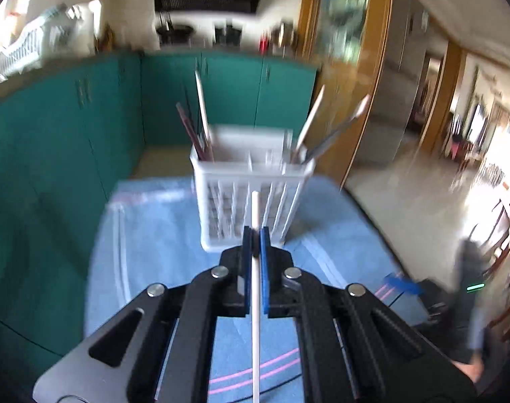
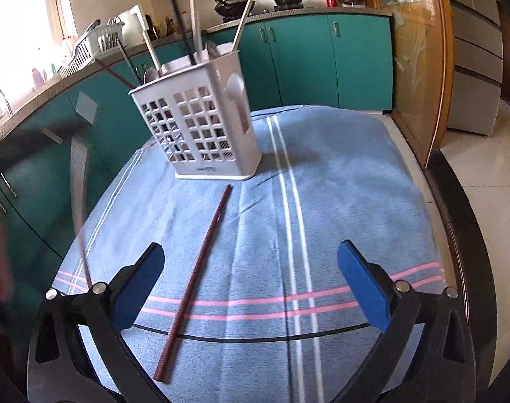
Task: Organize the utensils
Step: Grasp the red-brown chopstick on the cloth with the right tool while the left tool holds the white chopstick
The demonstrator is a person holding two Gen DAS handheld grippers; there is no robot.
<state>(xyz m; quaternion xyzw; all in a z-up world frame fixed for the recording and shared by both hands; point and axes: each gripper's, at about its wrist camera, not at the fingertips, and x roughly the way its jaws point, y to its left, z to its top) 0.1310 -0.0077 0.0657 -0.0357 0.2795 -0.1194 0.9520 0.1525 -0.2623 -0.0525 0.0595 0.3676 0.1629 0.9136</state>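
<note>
I'm looking at a round table with a dark rim, almost wholly covered by a blue cloth with white stripes running front to back and pink stripes crossing near the front edge. On the cloth, toward the far edge of the table, I see a white slotted utensil basket standing upright, with chopsticks and other utensils sticking out of its top. A single dark red-brown chopstick lies flat on the cloth, running from just in front of the basket's base toward the near left edge, its near end crossing the pink stripes.
</note>
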